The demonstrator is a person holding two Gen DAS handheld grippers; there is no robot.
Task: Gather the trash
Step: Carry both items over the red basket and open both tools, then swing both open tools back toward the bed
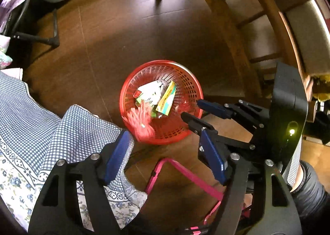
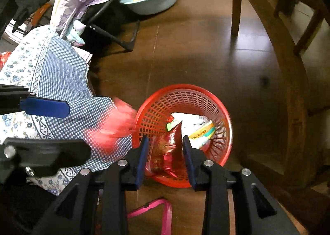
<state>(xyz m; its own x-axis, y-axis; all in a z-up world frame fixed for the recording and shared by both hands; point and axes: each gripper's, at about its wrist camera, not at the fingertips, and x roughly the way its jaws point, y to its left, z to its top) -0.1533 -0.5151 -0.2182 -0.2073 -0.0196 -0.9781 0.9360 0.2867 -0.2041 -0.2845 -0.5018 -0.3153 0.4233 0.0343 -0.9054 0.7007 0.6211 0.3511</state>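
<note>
2 big things frame the scene: the dark wooden floor [image 1: 123,34] and the blue checked cloth [image 1: 61,131] draped at the left, with a wooden chair [image 1: 243,34] at the right. Between them stands the red basket [image 1: 185,82], upright on the floor, already holding a white paper scrap [image 1: 151,92] and a yellow-green packet [image 1: 167,98].

Both tongs point steeply down at the basket. The left tongs [image 1: 167,154] stand wide with nothing between the blue pads; a blurred pink-red piece of trash [image 1: 142,125] hangs free at the basket's near-left rim, apart from the pads, and looks to be falling. Whether it will land inside or just outside the wall I cannot tell.

The right tongs [image 2: 166,158] are narrow, closed on a red crinkled wrapper [image 2: 169,148]. The wrapper's long axis runs forward along the fingers, its tip directly above the basket's near wall and inner floor. The right hand is therefore the one placed for the coming move: the basket lies straight ahead and below, so letting go there should drop the wrapper in.
</note>
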